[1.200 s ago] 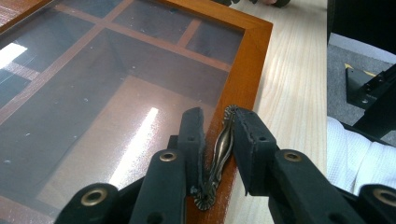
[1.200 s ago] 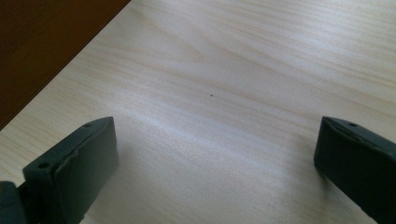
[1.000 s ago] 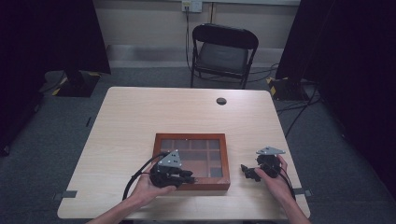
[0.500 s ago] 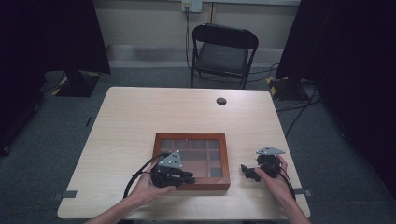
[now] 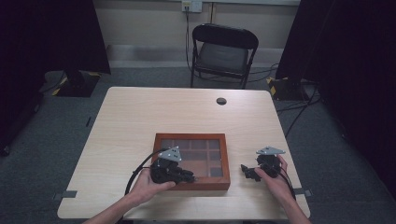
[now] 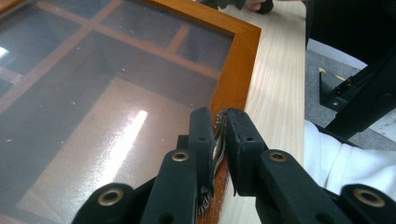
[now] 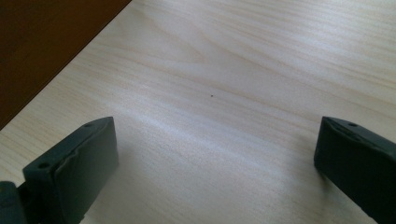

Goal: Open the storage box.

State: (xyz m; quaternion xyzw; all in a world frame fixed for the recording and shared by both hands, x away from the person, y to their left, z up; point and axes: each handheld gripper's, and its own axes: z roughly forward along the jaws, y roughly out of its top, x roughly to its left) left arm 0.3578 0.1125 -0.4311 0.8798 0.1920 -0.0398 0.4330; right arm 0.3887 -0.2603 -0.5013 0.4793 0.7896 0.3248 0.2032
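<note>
My left gripper [image 6: 219,140] pinches the metal latch [image 6: 218,135] on the glass-lidded wooden box [image 5: 192,161]; my right gripper [image 5: 246,171], jaws wide, rests beside it on the table [image 5: 187,112].

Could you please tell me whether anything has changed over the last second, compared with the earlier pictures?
Nothing has visibly changed. The left gripper stays at the near edge of the wooden box, its jaws nearly shut on a small metal clasp, and the right gripper still rests open on the table beside the box.
</note>
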